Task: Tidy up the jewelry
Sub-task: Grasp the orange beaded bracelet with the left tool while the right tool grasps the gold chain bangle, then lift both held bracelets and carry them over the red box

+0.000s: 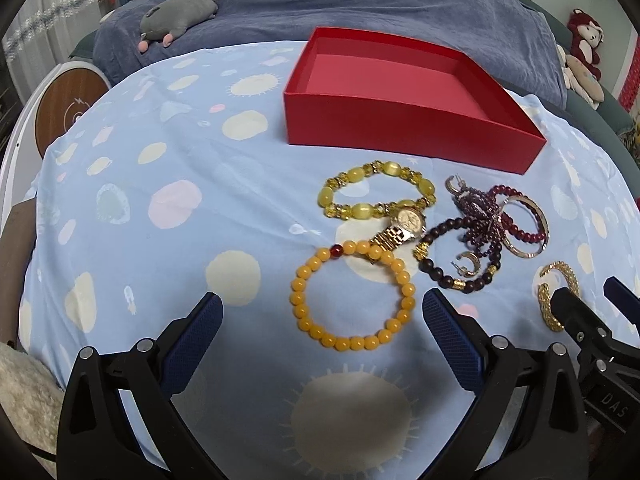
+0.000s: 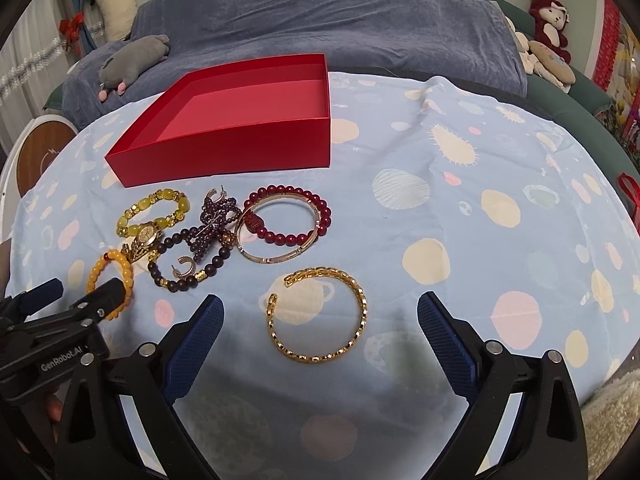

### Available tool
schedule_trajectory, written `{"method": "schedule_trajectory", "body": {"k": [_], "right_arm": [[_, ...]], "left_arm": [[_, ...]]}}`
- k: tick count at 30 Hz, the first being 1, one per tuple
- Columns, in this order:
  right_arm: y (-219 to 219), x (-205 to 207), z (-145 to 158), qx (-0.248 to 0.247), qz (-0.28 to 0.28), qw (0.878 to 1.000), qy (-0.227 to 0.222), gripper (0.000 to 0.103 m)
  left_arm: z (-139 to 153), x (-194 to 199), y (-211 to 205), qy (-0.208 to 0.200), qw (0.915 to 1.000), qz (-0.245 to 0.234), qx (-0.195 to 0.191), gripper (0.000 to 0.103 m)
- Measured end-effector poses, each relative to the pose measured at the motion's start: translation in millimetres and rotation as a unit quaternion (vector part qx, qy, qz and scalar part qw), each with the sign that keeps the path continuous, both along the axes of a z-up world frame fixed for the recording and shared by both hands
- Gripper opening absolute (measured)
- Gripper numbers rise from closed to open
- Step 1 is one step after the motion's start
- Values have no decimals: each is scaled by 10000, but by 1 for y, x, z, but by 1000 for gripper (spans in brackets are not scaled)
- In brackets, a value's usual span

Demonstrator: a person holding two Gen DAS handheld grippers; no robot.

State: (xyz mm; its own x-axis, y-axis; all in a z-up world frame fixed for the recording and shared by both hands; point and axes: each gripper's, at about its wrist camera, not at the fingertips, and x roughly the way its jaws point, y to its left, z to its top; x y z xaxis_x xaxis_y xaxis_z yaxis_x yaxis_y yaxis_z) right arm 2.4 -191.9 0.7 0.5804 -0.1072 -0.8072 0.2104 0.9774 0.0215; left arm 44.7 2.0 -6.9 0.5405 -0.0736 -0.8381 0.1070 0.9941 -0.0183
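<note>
Two sets of jaws, both spread wide and holding nothing. Nearest me, the left gripper (image 1: 322,312) frames the orange bead bracelet (image 1: 352,296) and the right gripper (image 2: 320,316) frames the gold chain bangle (image 2: 318,316), each lying flat on the blue patterned cloth (image 2: 480,280) over the tabletop.

My worry is the cloth: it is thin and creased, so I judge that closing low on a bracelet could pinch fabric along with it and drag the whole pile. The orange bracelet also touches the gold watch (image 1: 402,226), whose band lies across its far edge, so lifting one may tug the other. The bangle is open-ended and looks stiff and slick; it may twist or pop out of a squeeze.

Just beyond sits the tangle: a dark bead bracelet (image 1: 456,256), a purple bead strand (image 1: 480,216), small hoop earrings (image 1: 468,262), a red bead bracelet (image 2: 288,216) overlapping a thin rose-gold bangle (image 2: 276,236), and a yellow stone bracelet (image 1: 376,192). The earrings are tiny and easy to lose.

Farthest, the red box (image 1: 412,136) stands open with nothing in it.
</note>
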Motion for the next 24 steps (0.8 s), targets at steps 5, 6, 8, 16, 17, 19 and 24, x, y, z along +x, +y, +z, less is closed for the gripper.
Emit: {"method": "schedule_trajectory", "body": {"k": [5, 6, 8, 16, 17, 19, 24], "right_arm": [[-1, 2, 0, 64, 17, 10000, 21, 90], [-1, 3, -1, 72, 27, 10000, 35, 89], [0, 6, -2, 85, 56, 9999, 67, 89], [6, 16, -13, 118, 201, 9992, 315, 71], [6, 16, -15, 127, 201, 9991, 352, 69], [6, 18, -18, 146, 210, 9988, 420, 62], [8, 18, -19, 107, 247, 9988, 412, 56]], "left_arm": [[0, 7, 22, -4, 9990, 428, -164, 95], [-1, 9, 23, 16, 9988, 466, -155, 95], [-3, 11, 24, 65, 9988, 457, -171, 95], [-10, 17, 21, 122, 9994, 335, -8, 82], [-10, 17, 22, 100, 9994, 341, -13, 77], [-9, 17, 22, 68, 9994, 339, 24, 72], [-6, 15, 19, -41, 9999, 158, 6, 43]]}}
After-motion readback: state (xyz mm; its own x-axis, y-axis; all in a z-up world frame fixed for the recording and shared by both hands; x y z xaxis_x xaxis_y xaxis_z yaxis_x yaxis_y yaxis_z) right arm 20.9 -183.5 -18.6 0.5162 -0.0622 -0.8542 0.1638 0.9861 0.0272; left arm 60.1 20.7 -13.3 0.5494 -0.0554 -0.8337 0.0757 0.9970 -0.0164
